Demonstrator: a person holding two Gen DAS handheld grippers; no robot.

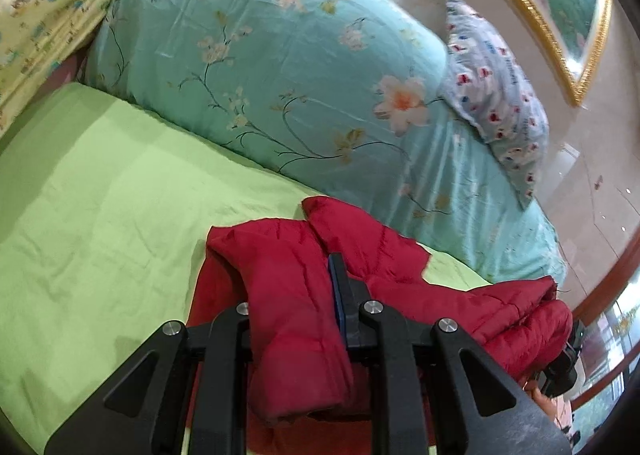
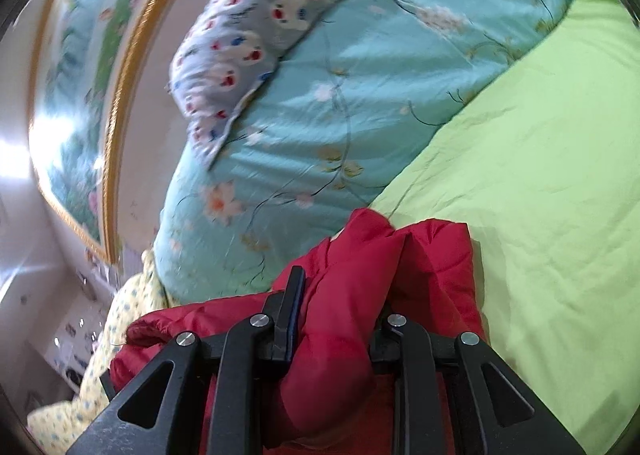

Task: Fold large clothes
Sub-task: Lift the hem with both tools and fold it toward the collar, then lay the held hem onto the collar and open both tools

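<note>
My left claw (image 1: pixel 294 291) is closed on a thick fold of the red padded jacket (image 1: pixel 384 255); only one finger (image 1: pixel 340 287) shows, the other is buried in the fabric. My right claw (image 2: pixel 340 303) pinches another bunch of the same jacket, its far finger also swallowed by the cloth. The jacket lies crumpled on the green bedsheet (image 1: pixel 100 195), near the teal floral quilt (image 1: pixel 260 55) and a patterned pillow (image 1: pixel 496 95). The jacket's lower part is cut off behind my claws.
</note>
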